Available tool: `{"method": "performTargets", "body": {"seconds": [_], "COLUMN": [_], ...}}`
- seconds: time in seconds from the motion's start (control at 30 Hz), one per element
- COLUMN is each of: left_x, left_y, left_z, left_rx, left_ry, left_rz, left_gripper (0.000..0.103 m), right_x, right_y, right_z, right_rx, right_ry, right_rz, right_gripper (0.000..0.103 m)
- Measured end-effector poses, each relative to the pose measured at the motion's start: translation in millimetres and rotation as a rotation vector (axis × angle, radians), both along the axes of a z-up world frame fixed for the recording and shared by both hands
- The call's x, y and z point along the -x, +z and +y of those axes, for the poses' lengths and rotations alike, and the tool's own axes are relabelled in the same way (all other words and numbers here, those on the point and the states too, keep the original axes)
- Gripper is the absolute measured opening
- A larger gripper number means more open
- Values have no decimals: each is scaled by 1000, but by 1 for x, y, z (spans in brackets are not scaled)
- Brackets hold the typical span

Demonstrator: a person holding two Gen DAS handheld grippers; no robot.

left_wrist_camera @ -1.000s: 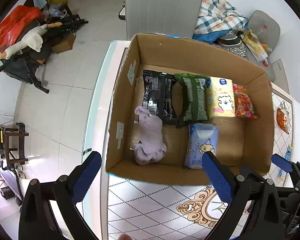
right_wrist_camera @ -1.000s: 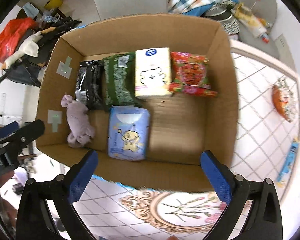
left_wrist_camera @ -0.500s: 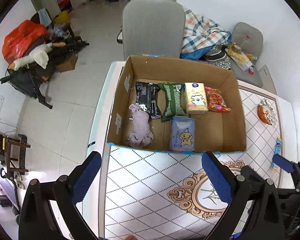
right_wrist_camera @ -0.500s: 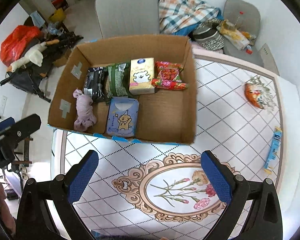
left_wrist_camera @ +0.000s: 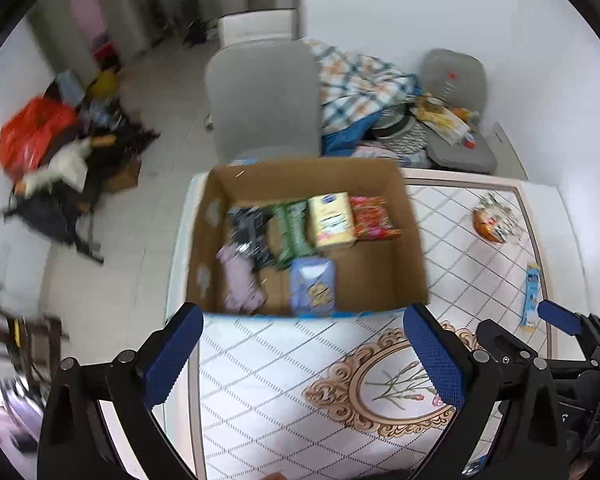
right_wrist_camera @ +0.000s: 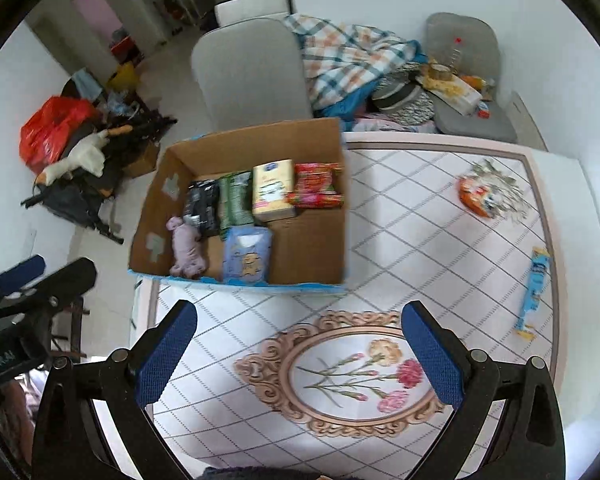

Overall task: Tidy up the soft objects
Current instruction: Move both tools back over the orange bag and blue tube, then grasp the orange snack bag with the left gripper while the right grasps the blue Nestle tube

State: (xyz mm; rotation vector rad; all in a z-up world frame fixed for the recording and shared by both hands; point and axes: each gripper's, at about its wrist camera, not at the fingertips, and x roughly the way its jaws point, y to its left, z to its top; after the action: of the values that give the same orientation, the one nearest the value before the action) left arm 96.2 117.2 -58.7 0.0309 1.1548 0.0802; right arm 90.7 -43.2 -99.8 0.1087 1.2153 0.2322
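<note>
Left wrist view blurred; cardboard box (left_wrist_camera: 204, 240) packs smeared, lilac plush (right_wrist_camera: 186, 246) limp; left gripper (left_wrist_camera: 300, 354), right gripper (right_wrist_camera: 298, 354) spread, empty.

Left tool (left_wrist_camera: 300, 354), right tool (right_wrist_camera: 298, 350): black angular frames, silver pivot screws, blue textured pads (right_wrist_camera: 166, 354).

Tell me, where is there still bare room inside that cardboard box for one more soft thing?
The box has bare floor in its right half, below the red snack pack and right of the blue tissue pack. The left half is crowded: pink plush toy, black pack, green pack, yellow tissue pack.
</note>
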Motion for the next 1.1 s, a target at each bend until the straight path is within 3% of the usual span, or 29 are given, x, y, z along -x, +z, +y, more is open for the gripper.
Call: {"method": "performTargets", "body": {"seconds": [0.13, 0.33, 0.57, 0.7, 0.87, 0.97, 1.1], "left_x": [-37, -105, -182, -217, -253, -268, -282], "left_y": [-7, -40, -116, -171, -243, -275, -304], "left_z": [-63, -176, -299, -334, -351, -343, -329], "left_rx": [-63, -140, -278, -288, -223, -91, 109], "left_ry": [-135, -327, -457, -456, -386, -282, -125], "left_rz": [21, 98, 198, 318, 505, 624, 723], "left_gripper": [103, 103, 103, 103, 103, 103, 102], "right_x": [-9, -30, -63, -87, -111, -119, -120], "right_y": [-5, -29, -89, -137, -204, -233, -257], "right_z": [-64, -186, -302, -336, -352, -352, -356], "right_rx": [17, 73, 120, 113, 86, 72, 44], "right_ry": [-110, -332, -491, -527, -525, -521, -529], "right_rz": [17, 72, 185, 264, 382, 439, 483], "right_gripper": [103, 103, 103, 103, 103, 103, 103]}}
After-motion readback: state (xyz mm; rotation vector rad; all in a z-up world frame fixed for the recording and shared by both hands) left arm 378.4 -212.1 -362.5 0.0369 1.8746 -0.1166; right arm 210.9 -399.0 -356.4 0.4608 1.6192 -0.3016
